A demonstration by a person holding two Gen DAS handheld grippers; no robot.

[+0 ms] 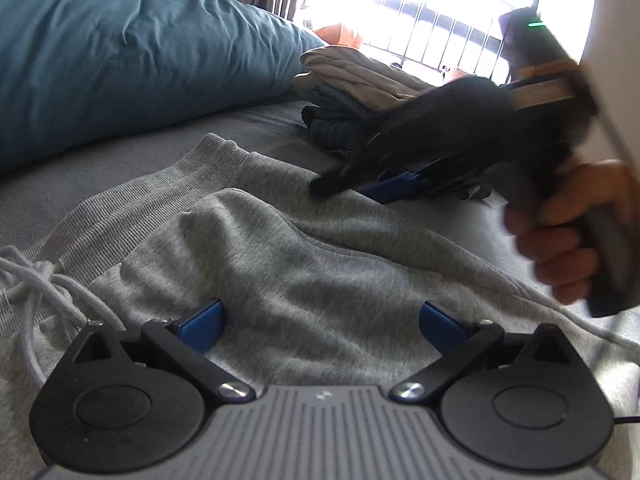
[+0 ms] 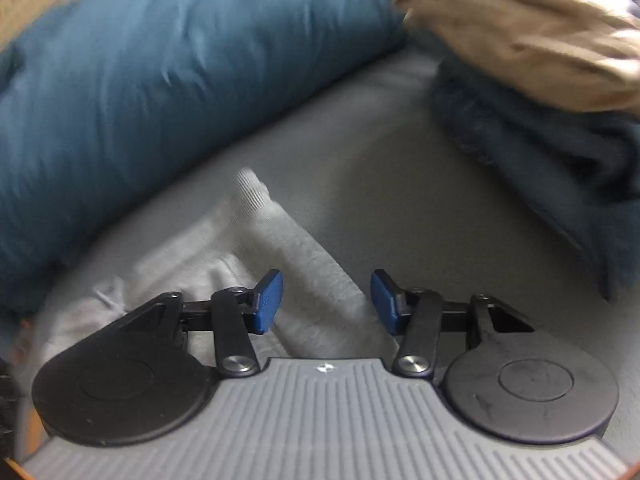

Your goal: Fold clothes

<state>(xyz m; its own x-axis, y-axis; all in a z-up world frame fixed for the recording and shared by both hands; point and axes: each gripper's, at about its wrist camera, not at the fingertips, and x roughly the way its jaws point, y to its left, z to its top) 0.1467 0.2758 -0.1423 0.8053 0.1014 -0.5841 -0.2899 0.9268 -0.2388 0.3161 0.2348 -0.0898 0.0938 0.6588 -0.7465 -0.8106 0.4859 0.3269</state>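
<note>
While both grippers are sitting over the grey sweatpants [image 1: 280, 248], the key relation is where the waistband corner is lying vs each set of jaws.

Left gripper [image 1: 320, 326]: jaws standing wide open, nothing between them, pads apart over the mid/seat area of the pants. Fabric is lying right under and ahead of the jaws; can't tell if the pads are touching cloth. Drawstring [image 1: 36, 276] is trailing off to its left side.

Right gripper [image 2: 326, 302]: jaws partly open, nothing pinched. In its own view the ribbed waistband [image 2: 252, 192] is running up and away from the jaws, slightly left of centre, w/ the pants' straight edge passing between the pads. In the left wrist view the right gripper [image 1: 360, 184] is reaching in from the right, hand [image 1: 572, 232] on the grip, tip near the far edge of the pants below the waistband. Whether it's touching is unclear, view is blurred.

Pants are lying flat-ish on the bed [image 1: 100, 184], long axis going waistband at the far left toward near right in the left view. Blue pillow [image 1: 120, 52] is behind them, stack of folded clothes [image 1: 352, 92] beyond the right gripper.

Judgement: right gripper is nearer the far waistband edge, so prob. the one to pinch there; needs to close on that edge. Left is better placed for the near side.
</note>
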